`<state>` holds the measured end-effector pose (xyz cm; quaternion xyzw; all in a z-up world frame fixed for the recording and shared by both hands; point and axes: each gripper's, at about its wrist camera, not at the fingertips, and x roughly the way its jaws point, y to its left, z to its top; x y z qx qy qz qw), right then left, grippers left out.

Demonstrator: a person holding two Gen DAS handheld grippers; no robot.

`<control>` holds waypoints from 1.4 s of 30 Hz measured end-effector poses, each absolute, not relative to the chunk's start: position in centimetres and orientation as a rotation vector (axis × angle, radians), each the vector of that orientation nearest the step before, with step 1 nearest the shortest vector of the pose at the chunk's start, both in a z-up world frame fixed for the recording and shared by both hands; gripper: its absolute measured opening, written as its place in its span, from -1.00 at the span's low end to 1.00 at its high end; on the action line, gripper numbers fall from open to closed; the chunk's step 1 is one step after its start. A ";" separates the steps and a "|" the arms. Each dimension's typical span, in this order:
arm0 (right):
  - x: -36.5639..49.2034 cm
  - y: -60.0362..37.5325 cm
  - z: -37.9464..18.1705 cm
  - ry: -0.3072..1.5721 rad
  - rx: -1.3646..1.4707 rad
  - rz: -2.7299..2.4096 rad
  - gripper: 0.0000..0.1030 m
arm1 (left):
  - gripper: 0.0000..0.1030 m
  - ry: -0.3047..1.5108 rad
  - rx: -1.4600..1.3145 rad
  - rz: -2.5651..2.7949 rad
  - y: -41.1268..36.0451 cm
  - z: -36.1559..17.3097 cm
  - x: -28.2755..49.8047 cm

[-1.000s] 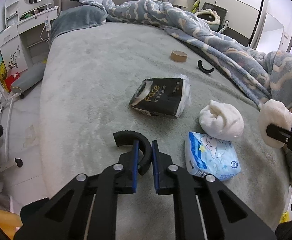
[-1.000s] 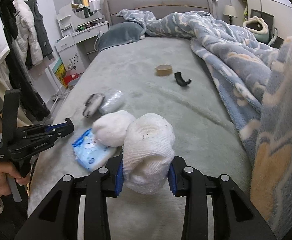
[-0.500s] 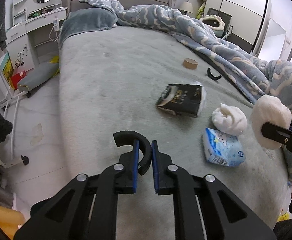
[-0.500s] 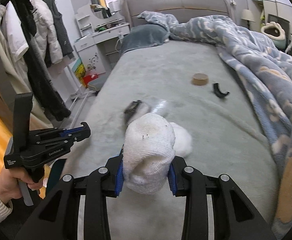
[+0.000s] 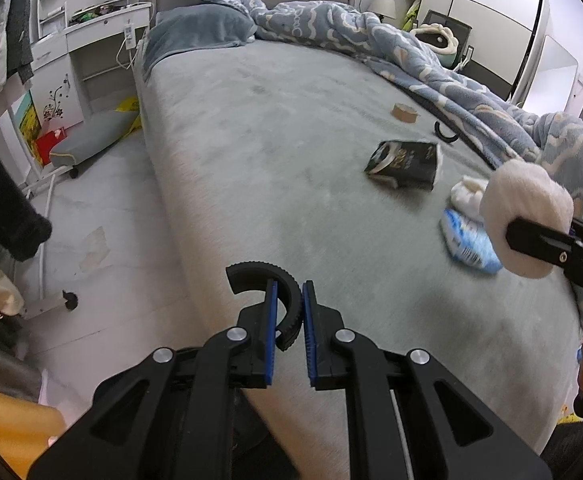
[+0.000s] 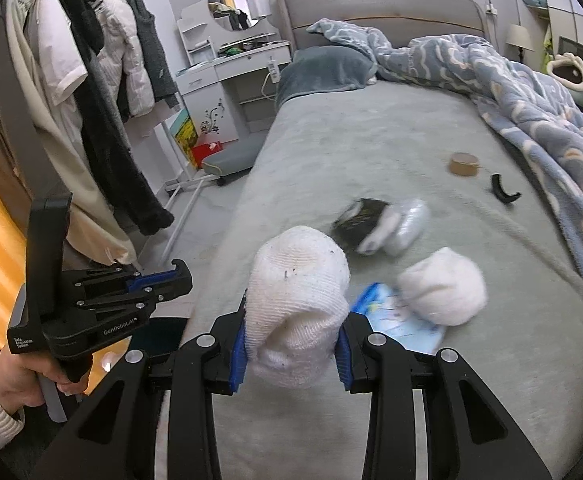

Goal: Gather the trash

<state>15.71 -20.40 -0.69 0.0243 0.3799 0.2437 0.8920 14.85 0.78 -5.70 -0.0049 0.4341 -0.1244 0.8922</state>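
A: What lies on the bed (image 5: pixel 275 168)?

B: In the left view, a pack (image 5: pixel 405 159) lies in the middle. Behind it lies a tape roll (image 5: pixel 404 112), with a curved piece (image 5: pixel 443 131) to its right. Before the pack lie a sock ball (image 5: pixel 465 196) and, touching it, a tissue packet (image 5: pixel 465 240).

A: And the blanket (image 5: pixel 431 64)?

B: It is along the right side. The pillow (image 5: pixel 195 32) is at the head.

Grey plush-covered bed (image 5: pixel 275 128) is carrying a rumpled blue patterned blanket (image 5: pixel 431 60); brown tape roll (image 5: pixel 404 112); black tissue pack (image 5: pixel 405 163); white rolled sock (image 6: pixel 442 286).
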 end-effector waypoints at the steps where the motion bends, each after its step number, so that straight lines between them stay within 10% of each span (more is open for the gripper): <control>1: 15.5 -19.7 -0.7 0.788 0.047 0.513 -0.30 | -0.74 0.907 -0.008 -0.254 1.3 -5.9 14.6; 37: 14.6 -0.7 -2.7 0.855 -0.090 0.738 -0.30 | -0.73 1.273 -0.102 -0.192 16.0 -14.1 11.5; 42: 14.8 0.9 -3.6 0.875 -0.110 0.751 -0.30 | -0.18 1.278 -0.123 -0.198 17.5 -14.3 11.2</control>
